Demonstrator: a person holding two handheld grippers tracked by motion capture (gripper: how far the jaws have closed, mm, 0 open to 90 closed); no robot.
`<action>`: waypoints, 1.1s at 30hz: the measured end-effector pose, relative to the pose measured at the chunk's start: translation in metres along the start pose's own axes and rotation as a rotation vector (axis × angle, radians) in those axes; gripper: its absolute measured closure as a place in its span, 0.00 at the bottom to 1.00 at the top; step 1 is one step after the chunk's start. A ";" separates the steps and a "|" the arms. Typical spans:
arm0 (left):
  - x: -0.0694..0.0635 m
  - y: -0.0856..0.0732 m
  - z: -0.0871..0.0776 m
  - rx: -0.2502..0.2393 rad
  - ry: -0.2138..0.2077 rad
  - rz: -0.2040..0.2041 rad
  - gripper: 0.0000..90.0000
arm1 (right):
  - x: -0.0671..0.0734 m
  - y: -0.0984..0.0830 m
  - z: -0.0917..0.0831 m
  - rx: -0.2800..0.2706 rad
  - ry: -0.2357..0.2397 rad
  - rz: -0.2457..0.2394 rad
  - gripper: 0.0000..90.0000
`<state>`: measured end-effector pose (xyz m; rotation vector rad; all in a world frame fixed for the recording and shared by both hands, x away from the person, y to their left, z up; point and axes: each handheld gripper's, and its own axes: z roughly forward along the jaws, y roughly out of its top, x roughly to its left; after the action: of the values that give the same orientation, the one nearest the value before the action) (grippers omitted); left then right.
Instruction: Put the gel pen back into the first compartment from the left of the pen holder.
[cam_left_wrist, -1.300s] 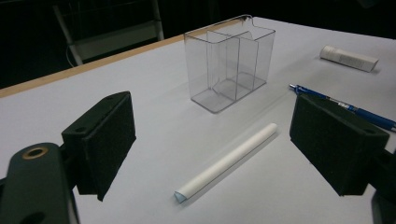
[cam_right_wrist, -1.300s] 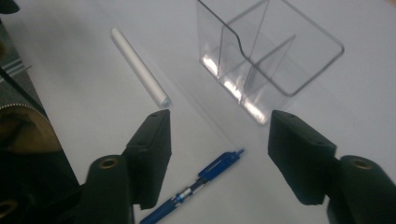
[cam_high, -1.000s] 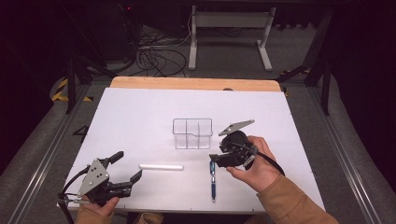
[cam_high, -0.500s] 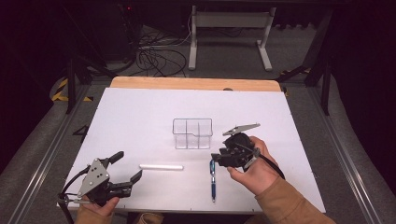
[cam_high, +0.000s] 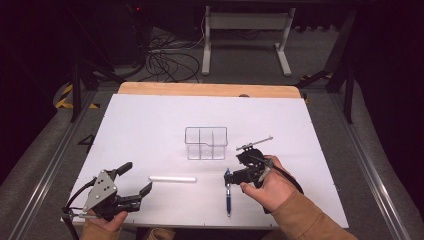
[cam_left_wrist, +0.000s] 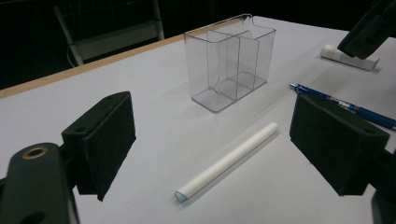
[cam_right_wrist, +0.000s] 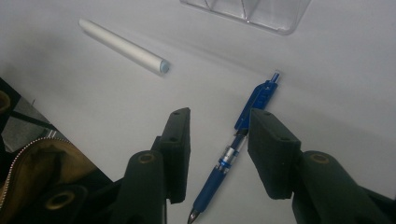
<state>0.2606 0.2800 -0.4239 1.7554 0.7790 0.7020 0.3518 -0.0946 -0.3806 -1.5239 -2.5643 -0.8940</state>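
A blue pen (cam_high: 228, 194) lies on the white table (cam_high: 150, 125), pointing toward the near edge. My right gripper (cam_high: 233, 176) is low over its upper end. In the right gripper view the pen (cam_right_wrist: 233, 151) lies between the two pads (cam_right_wrist: 180, 140), which are apart and not touching it; that gripper (cam_right_wrist: 225, 142) is open. A white tube (cam_high: 173, 178) lies left of the pen. My left gripper (cam_high: 136, 179) stands wide open near the front left corner. From there it (cam_left_wrist: 219, 140) faces the tube (cam_left_wrist: 229, 161) with nothing between its pads.
A clear plastic box (cam_high: 206, 143) with several compartments stands mid-table, just behind the pen and the tube. It also appears beyond the tube in the left gripper view (cam_left_wrist: 231, 60). A wooden strip (cam_high: 210, 90) edges the table's far side.
My right gripper has tipped forward and come down toward the pen, so its jaws now straddle the pen's upper part. The left gripper, tube and box have not moved.
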 end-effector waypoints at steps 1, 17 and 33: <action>0.000 0.000 0.000 0.000 0.000 0.002 0.17 | 0.000 -0.001 0.002 0.007 0.002 0.009 0.64; 0.000 0.000 0.000 0.001 0.000 0.002 0.17 | -0.003 -0.009 0.022 0.150 -0.010 0.115 0.70; 0.000 0.000 0.000 0.001 0.000 0.000 0.17 | 0.005 -0.016 0.030 0.156 -0.076 0.151 0.77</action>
<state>0.2606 0.2796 -0.4240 1.7565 0.7800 0.7013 0.3440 -0.0819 -0.4118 -1.7071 -2.4597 -0.6167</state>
